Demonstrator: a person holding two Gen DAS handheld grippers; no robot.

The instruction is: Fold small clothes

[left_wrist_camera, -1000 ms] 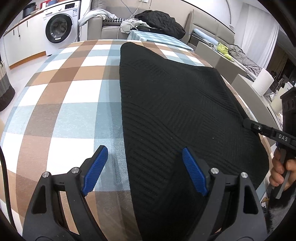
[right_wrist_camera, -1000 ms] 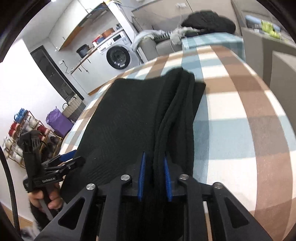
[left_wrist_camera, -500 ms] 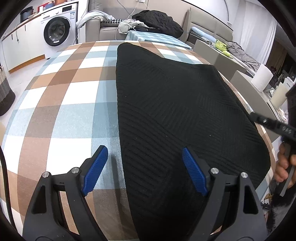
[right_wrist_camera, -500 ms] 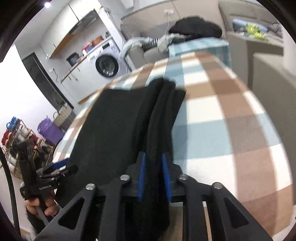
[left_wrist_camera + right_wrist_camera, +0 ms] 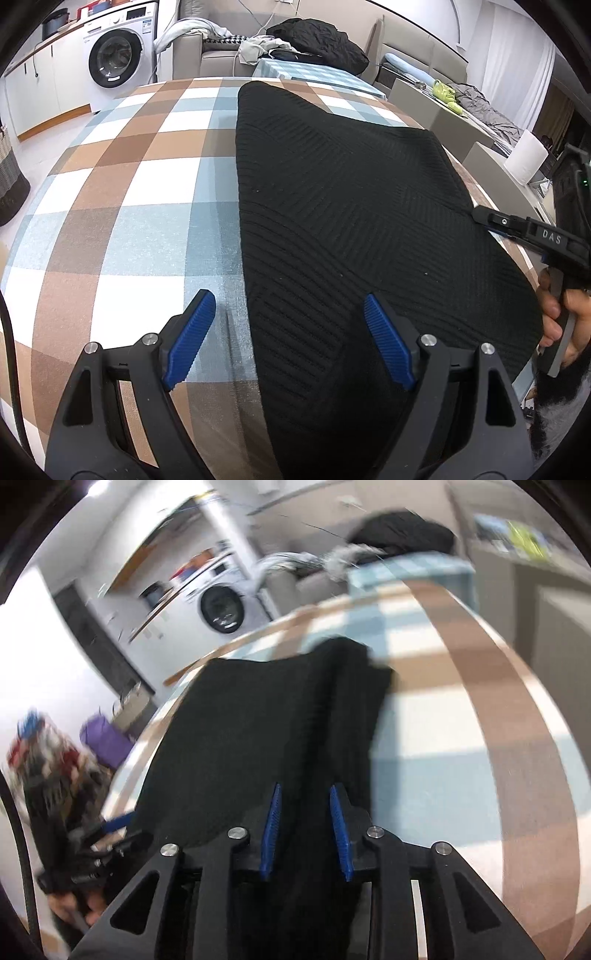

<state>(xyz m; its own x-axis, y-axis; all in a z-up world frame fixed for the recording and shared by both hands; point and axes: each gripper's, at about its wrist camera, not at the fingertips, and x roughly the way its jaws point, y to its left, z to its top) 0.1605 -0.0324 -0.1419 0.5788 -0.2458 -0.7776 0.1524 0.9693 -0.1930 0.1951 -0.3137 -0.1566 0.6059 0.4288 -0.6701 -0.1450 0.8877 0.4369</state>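
**Black knit flat on the checked table, one gripper spread, one loosened**

A washing machine [image 5: 116,57] and a sofa [image 5: 207,55] heaped with clothes stood beyond the checked tablecloth [image 5: 122,206]. The black knit garment [image 5: 351,221] lay flat on it. The left gripper [image 5: 286,339] hung spread wide over the garment's left edge, gripping nothing. The blurred right-wrist view alone showed the right gripper [image 5: 304,834] parted, thick folded edge between its pads; whether they pressed it could not be told.
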